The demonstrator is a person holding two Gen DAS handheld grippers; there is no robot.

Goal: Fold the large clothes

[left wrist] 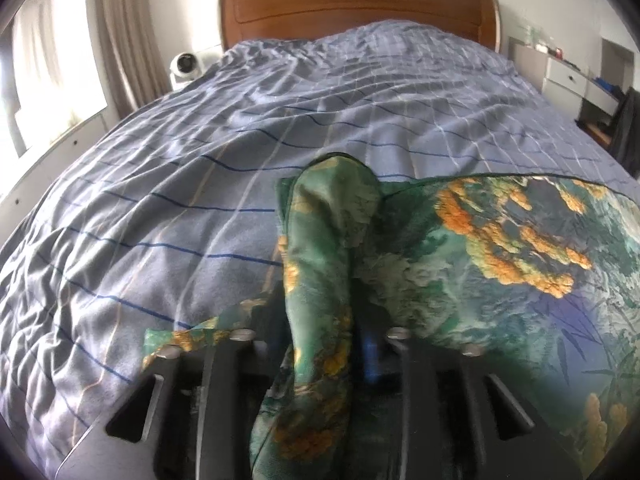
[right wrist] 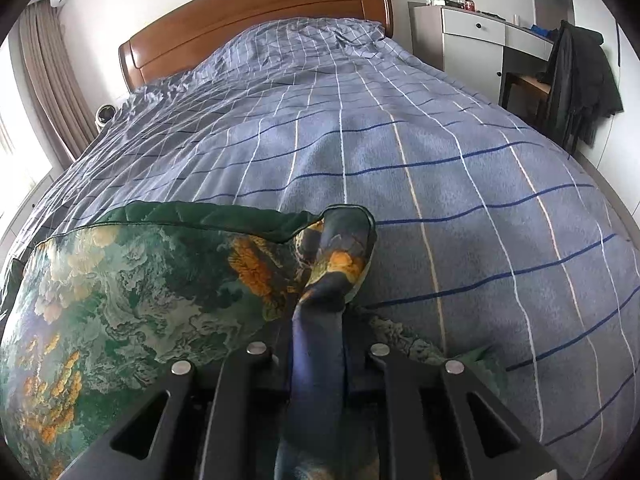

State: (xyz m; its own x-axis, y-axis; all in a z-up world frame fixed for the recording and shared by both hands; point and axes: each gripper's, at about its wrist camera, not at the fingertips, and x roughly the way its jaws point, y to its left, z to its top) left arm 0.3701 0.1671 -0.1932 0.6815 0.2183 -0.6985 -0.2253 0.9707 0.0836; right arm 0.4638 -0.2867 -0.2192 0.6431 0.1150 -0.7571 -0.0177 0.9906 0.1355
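Observation:
A large green garment (left wrist: 500,264) with an orange and teal flower print lies at the near end of the bed; it also shows in the right wrist view (right wrist: 132,304). My left gripper (left wrist: 320,280) is shut on the garment's left corner, and the cloth bunches up over its fingers and hides them. My right gripper (right wrist: 320,300) is shut on the garment's right corner, which drapes over its hidden fingers. The cloth's top edge (right wrist: 180,216) stretches between the two grippers, slightly above the bed.
The bed has a blue-grey checked duvet (left wrist: 280,128) and a wooden headboard (left wrist: 360,4). A white fan (left wrist: 185,65) and curtains stand at the left. A white dresser (right wrist: 472,40) and a chair with a dark jacket (right wrist: 580,80) stand at the right.

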